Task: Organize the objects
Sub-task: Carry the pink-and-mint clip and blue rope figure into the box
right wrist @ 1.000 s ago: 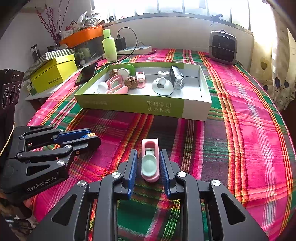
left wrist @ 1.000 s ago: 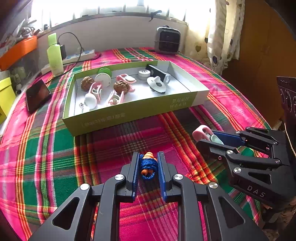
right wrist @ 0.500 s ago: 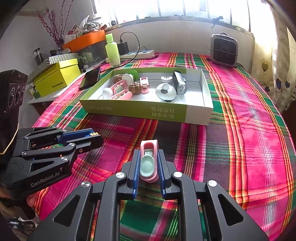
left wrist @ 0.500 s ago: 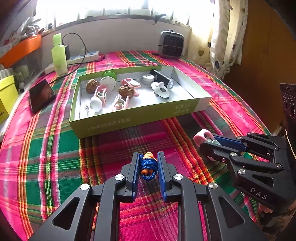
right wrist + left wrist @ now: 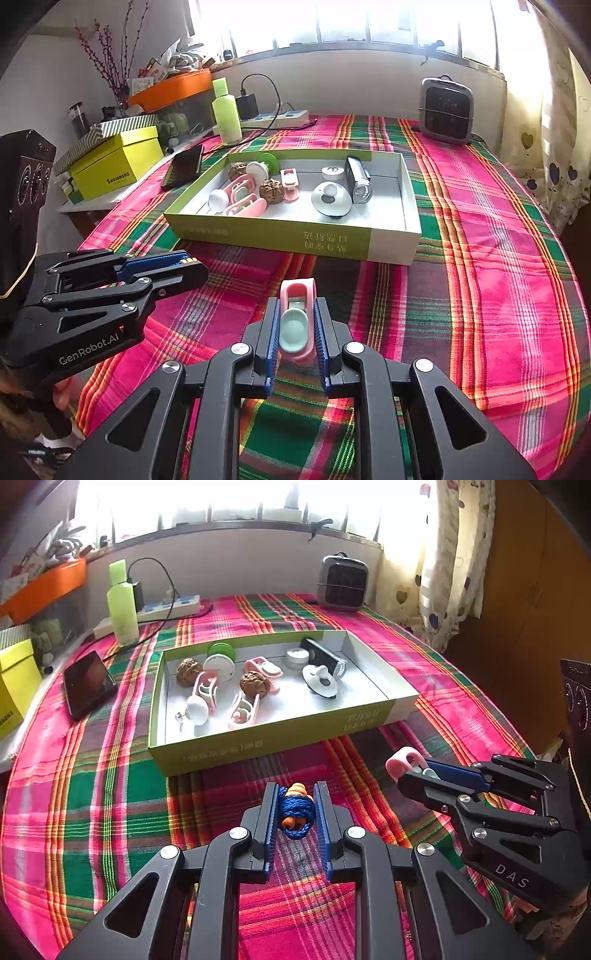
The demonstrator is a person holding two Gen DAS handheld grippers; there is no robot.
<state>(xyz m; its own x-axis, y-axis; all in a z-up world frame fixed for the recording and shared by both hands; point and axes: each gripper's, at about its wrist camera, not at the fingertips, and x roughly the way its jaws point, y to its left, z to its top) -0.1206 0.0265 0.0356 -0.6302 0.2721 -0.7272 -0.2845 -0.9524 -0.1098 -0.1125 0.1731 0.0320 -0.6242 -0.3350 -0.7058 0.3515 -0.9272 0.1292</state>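
Left gripper point(image 5: 295, 810) pinches the corded earplugs point(image 5: 295, 812); right gripper point(image 5: 297, 325) clamps a pink clip point(image 5: 296, 325). Either could snag the box point(image 5: 258, 744) wall or slip loose.

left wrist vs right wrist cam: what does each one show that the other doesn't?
Left wrist only: the blue cord bundle with orange pieces, clamped in the left gripper, and the brown wooden cabinet at far right.

Right wrist only: the mint-green pad face of the pink clip held by the right gripper, the flowering branches, and the black speaker at left.

Both: the green tray of small items, green bottle, phone, small heater, plaid cloth.
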